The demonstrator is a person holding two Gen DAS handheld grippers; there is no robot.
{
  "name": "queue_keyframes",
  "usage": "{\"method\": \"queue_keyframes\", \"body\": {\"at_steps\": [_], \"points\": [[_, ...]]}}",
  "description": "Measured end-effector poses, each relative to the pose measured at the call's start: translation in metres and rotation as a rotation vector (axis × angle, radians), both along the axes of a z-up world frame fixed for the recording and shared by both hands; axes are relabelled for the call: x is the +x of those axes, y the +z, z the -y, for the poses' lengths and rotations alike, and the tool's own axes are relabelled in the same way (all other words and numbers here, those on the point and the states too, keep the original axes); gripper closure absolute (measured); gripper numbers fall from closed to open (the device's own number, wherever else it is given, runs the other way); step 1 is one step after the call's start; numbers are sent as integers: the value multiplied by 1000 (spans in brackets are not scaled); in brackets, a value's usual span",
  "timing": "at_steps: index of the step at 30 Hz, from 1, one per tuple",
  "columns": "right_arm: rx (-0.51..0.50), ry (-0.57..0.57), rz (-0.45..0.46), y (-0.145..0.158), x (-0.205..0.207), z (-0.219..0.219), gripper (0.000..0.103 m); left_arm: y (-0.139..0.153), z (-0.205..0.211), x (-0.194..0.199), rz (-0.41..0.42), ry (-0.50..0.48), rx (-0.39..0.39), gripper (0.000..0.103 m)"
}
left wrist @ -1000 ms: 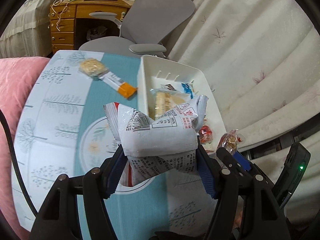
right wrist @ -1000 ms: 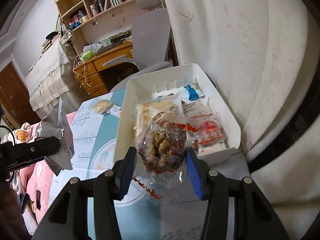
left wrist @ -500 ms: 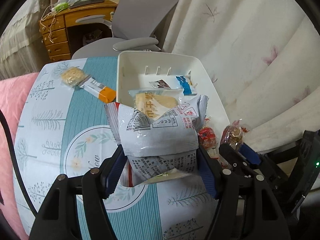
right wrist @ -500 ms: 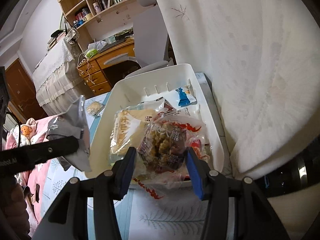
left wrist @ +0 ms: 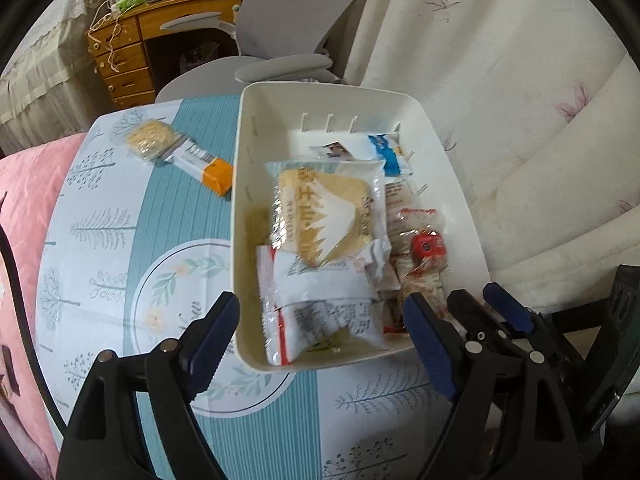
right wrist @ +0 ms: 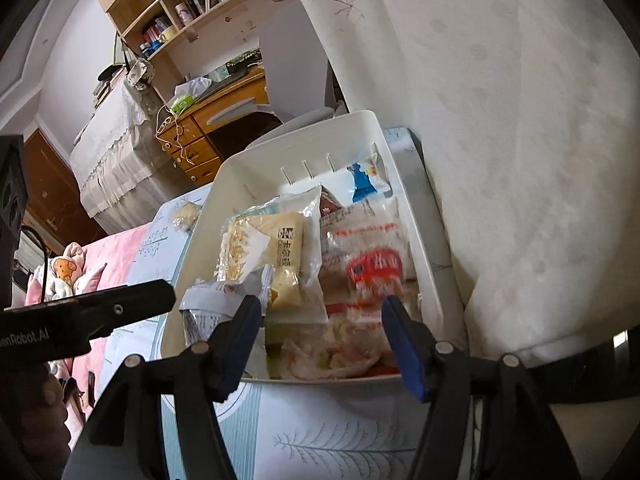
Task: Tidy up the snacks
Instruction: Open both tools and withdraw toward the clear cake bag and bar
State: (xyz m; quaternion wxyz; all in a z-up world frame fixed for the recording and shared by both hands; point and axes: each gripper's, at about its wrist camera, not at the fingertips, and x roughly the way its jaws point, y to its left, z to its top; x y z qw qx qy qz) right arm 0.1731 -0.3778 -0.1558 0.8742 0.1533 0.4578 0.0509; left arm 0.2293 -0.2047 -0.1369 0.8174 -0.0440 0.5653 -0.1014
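Both claws are wide open and hold nothing. The left claw (left wrist: 322,334) and right claw (right wrist: 322,338) hang over the near end of the white bin (left wrist: 452,160). The grey bag (left wrist: 324,300) lies in the bin, with the clear snack bag (right wrist: 340,356) beside it

This is a lived-in bedroom or study in someone's home. A wooden desk (right wrist: 216,120) with drawers stands at the far side, cluttered with a cable and a green packet, and a grey office chair (left wrist: 280,28) is pulled up near it. Above the desk a wooden bookshelf (right wrist: 188,4) holds rows of books. A lace-edged cloth (right wrist: 112,148) drapes over furniture by a brown door. Pale floral curtains (left wrist: 500,80) hang close by, a pink quilt (left wrist: 24,200) lies at one side, and the table wears a printed tablecloth (left wrist: 100,240) with trees.
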Motion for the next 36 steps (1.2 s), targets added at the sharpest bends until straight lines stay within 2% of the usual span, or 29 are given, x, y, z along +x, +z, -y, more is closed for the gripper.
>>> {"method": "queue_keyframes", "body": {"at_steps": [11,20,28,36], "points": [[12,-2,-33,-5,-15,-8,36,3,-45,-27,-21,74,-7,20],[-1,27,-30,9,-30,-38,35,10,-101,-42,-57,180,-96,20],[-62,30,-3,28,-43,-79,35,15,-150,-43,-76,146,-113,20],[-109,-47,17,47,-54,-136,32,24,-213,-32,-85,70,-109,20]]}}
